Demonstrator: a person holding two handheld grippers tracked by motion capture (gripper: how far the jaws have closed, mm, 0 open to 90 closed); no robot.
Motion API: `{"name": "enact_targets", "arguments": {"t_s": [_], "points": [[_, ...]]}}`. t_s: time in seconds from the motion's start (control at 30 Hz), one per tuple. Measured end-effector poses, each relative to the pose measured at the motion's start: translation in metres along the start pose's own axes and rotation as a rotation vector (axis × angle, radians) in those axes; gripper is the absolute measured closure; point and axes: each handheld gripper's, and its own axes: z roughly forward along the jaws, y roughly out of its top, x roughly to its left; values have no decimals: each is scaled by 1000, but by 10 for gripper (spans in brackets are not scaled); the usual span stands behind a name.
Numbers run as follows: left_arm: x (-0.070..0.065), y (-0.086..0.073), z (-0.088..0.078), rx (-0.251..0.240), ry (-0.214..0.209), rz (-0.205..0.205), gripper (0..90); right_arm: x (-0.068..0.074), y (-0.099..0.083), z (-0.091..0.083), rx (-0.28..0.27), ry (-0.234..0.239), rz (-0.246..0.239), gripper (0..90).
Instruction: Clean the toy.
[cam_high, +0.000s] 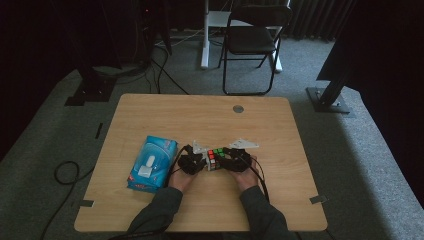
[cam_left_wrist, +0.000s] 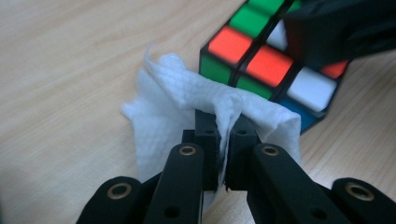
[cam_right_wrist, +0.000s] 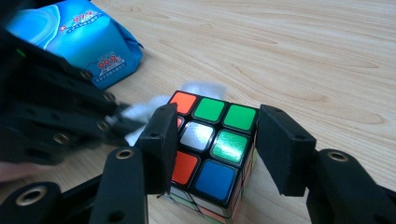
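A: Start with the counter (cam_high: 150, 110). What sits on it?

B: In the high view, a blue pack of wet wipes (cam_high: 152, 163) lies at about nine o'clock from the hands, well apart from them. The puzzle cube (cam_high: 214, 158) stands at the middle, between the two grippers.

A: Which hand has the cube?

B: The right gripper (cam_right_wrist: 215, 148). Its fingers (cam_right_wrist: 159, 144) stand on two opposite sides of the cube's top layer, pinching it, so the cube is steadied upright on the counter.

A: And the other one?

B: The left gripper (cam_left_wrist: 229, 137) has its fingers pressed together on a fold of white wipe (cam_left_wrist: 173, 107). In the left gripper view the cube (cam_left_wrist: 271, 65) lies at one o'clock from those fingers, and the wipe touches the cube's near lower corner.

A: So the coming move turns on that?

B: I judge so. The wipe is bunched below and beside the near face, so it would need to travel up toward one o'clock across the coloured tiles. The left hand is the one to do it.

A: Any writing?

B: The pack (cam_right_wrist: 74, 42) shows "999" printed in the right gripper view; the smaller print beside it is too fine to read. The cube carries none.
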Motion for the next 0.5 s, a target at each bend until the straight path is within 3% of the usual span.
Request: {"name": "enact_targets", "arguments": {"t_s": [0.3, 0.5], "points": [[-3, -1, -2, -3, 18, 18, 862, 0, 0, 0, 0, 0, 0, 492], [-4, 1, -24, -68, 3, 6, 859, 0, 0, 0, 0, 3, 4, 492]]}}
